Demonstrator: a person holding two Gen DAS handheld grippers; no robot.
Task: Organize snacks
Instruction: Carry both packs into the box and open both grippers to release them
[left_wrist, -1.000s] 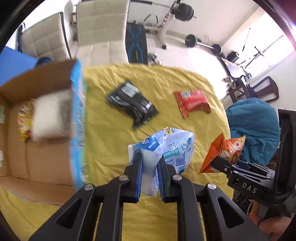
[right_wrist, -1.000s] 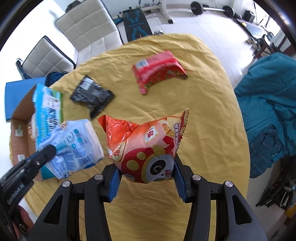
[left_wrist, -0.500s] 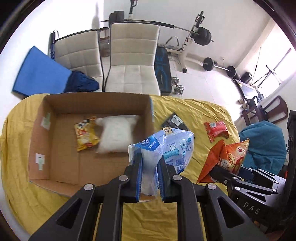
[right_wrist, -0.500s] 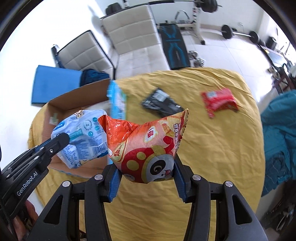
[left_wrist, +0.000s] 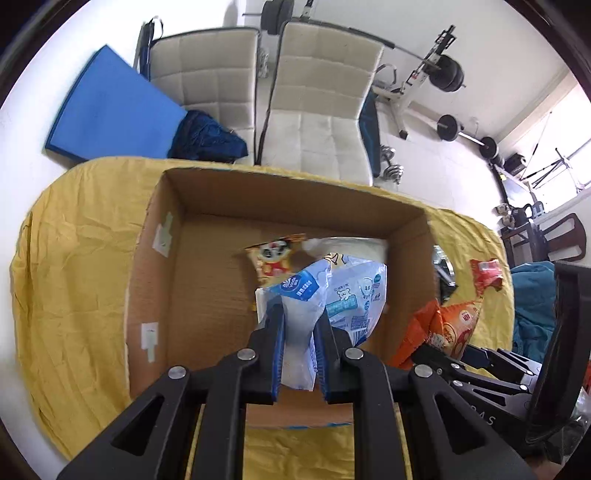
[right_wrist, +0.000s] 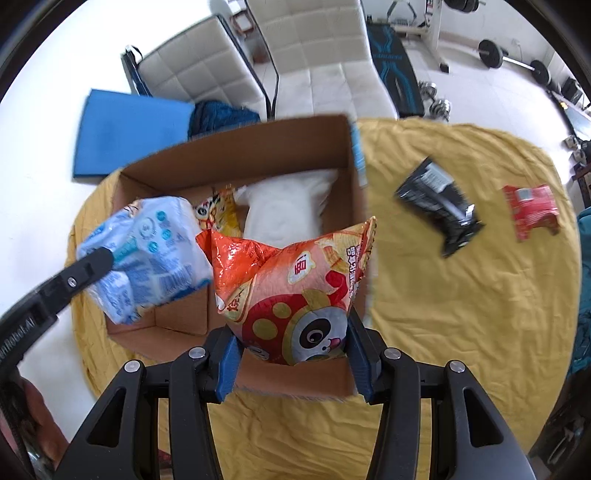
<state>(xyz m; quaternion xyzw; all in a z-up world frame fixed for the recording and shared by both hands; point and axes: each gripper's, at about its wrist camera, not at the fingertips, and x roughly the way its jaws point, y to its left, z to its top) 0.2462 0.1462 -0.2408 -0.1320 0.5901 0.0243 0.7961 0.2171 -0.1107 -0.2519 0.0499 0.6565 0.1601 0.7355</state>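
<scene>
Above the box (left_wrist: 155, 295) I hold both bags: my left gripper (left_wrist: 299, 332) pinches the blue pack (left_wrist: 343, 295), my right gripper (right_wrist: 293, 354) pinches the orange bag (right_wrist: 295, 288).

Your left wrist camera looks down from close above the cardboard box (left_wrist: 221, 295). Your right wrist camera faces the same box (right_wrist: 258, 158) from its near right corner; both views share it.
</scene>
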